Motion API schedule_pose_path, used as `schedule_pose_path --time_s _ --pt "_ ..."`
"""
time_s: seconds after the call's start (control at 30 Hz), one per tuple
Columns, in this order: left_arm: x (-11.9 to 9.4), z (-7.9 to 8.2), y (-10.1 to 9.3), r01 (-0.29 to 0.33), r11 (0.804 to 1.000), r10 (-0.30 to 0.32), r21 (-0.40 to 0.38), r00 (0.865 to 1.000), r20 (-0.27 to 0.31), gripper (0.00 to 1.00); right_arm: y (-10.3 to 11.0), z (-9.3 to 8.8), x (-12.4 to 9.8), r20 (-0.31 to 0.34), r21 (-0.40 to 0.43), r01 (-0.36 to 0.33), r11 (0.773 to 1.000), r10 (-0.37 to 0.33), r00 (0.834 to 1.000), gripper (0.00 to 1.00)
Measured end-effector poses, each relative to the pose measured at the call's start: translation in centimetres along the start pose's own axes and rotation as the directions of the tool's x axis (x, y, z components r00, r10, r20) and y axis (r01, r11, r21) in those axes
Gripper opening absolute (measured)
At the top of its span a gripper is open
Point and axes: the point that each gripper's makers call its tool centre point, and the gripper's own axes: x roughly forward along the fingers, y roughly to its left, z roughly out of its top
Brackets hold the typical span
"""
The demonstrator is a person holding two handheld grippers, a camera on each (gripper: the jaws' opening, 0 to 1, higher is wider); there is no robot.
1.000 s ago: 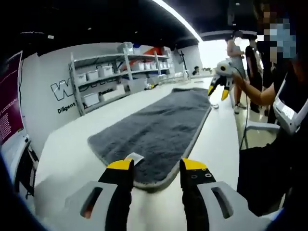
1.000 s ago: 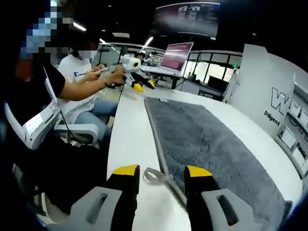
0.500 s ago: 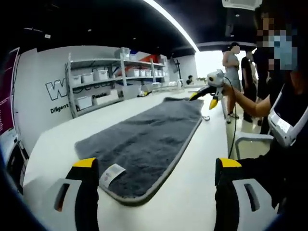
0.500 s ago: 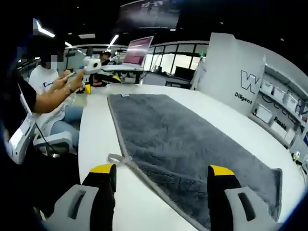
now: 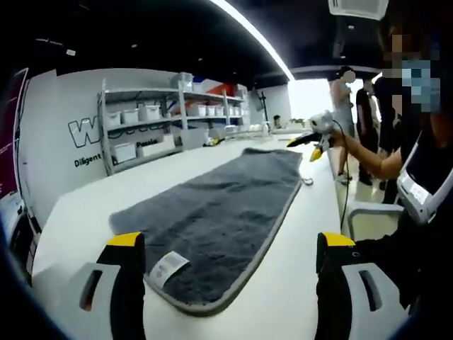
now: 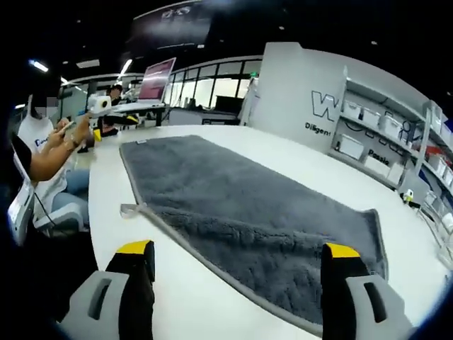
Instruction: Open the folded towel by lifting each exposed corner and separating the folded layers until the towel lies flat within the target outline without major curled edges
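- The grey towel lies spread out flat on the white table, a long rectangle with a lighter grey border running along its edges.
- In the left gripper view, the left gripper has its yellow-tipped jaws spread wide apart, holding nothing; the near end of the towel lies between and just beyond them.
- A white care label sits on the near left corner of the towel, just beside the left jaw.
- Far along the table, at the towel's other end, the right gripper is held in the person's hand, above the table edge.
- In the right gripper view, the right gripper also has its jaws released and wide apart, empty, with the towel's long edge passing between them.
- A small hanging loop sticks out from the towel's border on the left, resting on the table.
- The far right corner of the towel looks slightly raised or rumpled; I cannot tell which.
- White shelving with storage bins stands against the wall beyond the table.
- A seated person is at the left of the right gripper view.
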Motion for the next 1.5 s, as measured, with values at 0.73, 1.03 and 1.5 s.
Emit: schedule_pose_path --time_s 0.73,1.03,1.5 --pt "0.1 0.0 0.7 -0.024 0.999 0.025 -0.03 1.0 0.011 0.97 -7.9 -5.0 -6.5 -0.1 0.216 0.258 0.942 -0.242 0.965 0.26" --pt "0.3 -0.4 0.3 -0.012 0.999 0.012 -0.05 1.0 0.003 0.97 -8.8 -7.3 -5.0 -0.187 0.208 0.277 0.938 -0.24 0.953 0.15" --pt "0.5 -1.1 0.3 -0.008 0.998 0.006 -0.063 1.0 -0.027 0.96 -8.9 -9.1 -5.3 -0.237 0.233 0.231 0.945 -0.175 0.956 0.01"
